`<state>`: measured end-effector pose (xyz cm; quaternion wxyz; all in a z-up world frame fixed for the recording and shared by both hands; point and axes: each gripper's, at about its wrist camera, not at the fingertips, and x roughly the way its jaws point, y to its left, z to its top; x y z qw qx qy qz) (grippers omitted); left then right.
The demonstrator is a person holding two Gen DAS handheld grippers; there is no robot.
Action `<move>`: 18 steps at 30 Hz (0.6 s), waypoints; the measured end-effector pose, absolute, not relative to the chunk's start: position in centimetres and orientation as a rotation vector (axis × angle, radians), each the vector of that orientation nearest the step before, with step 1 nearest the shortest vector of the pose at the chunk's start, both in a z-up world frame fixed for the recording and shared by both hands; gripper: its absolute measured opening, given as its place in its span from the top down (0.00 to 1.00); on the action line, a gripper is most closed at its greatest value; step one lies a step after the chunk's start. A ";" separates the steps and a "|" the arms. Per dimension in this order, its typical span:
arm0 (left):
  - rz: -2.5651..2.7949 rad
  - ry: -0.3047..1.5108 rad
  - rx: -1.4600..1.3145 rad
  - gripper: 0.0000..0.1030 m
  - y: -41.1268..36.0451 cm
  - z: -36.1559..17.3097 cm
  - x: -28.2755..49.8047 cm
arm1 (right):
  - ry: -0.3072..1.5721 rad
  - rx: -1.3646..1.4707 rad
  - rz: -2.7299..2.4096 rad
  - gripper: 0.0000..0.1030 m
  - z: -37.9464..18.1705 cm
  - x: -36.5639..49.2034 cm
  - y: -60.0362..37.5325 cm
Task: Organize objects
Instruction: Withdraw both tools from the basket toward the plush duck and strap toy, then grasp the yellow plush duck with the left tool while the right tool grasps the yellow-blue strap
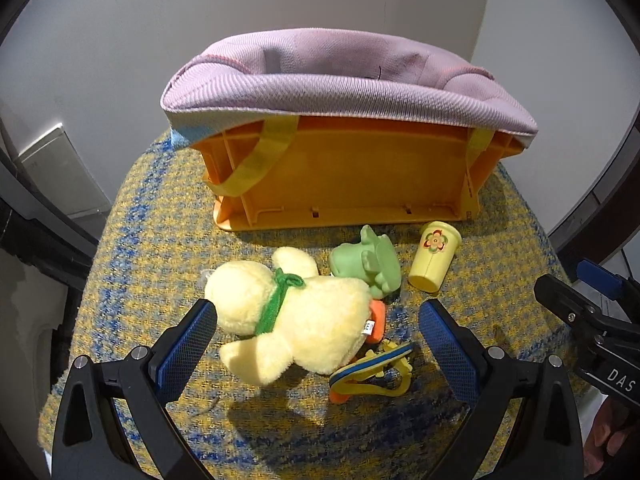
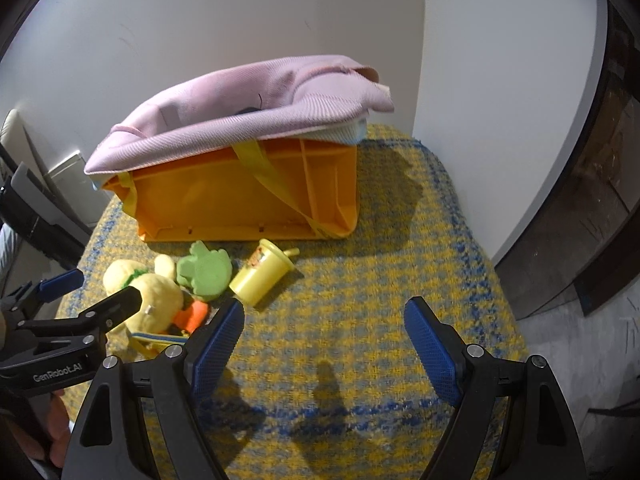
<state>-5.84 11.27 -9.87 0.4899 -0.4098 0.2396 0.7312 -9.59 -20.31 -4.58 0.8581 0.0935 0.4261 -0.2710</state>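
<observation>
A yellow plush duck (image 1: 304, 320) with a green scarf lies on its side on the woven cloth. My left gripper (image 1: 316, 312) hangs open above it, a blue pad on either side, neither pressing. Behind the duck are a green rubber toy (image 1: 368, 260) and a yellow cup (image 1: 434, 256) with a flower on it. A small blue-and-yellow sandal (image 1: 372, 364) lies by the duck's orange foot. My right gripper (image 2: 324, 312) is open over bare cloth, right of the cup (image 2: 262, 276), with nothing between its fingers.
An orange crate (image 1: 344, 176) lined with a pink fabric bag (image 1: 340, 80) with yellow straps stands at the back against the wall. The yellow-and-blue cloth (image 2: 380, 264) covers a rounded surface. Dark wooden furniture (image 2: 592, 220) stands to the right.
</observation>
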 end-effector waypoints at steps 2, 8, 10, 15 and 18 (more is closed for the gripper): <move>1.776 0.594 -0.999 0.00 11.4 -10.5 -5.8 | 0.900 0.205 -0.570 0.20 -5.2 -9.7 -20.6; 1.783 0.633 -1.019 0.00 12.0 -12.1 -5.6 | 0.912 0.236 -0.572 0.20 -7.1 -10.0 -21.3; 1.777 0.646 -1.029 0.01 12.2 -12.7 -5.6 | 0.919 0.245 -0.571 0.20 -7.7 -10.0 -21.5; 1.772 0.666 -1.064 0.01 12.8 -14.0 -5.8 | 0.928 0.260 -0.570 0.20 -8.6 -10.1 -22.0; 1.776 0.670 -1.087 0.01 13.1 -14.7 -6.2 | 0.939 0.277 -0.568 0.20 -9.3 -10.2 -22.3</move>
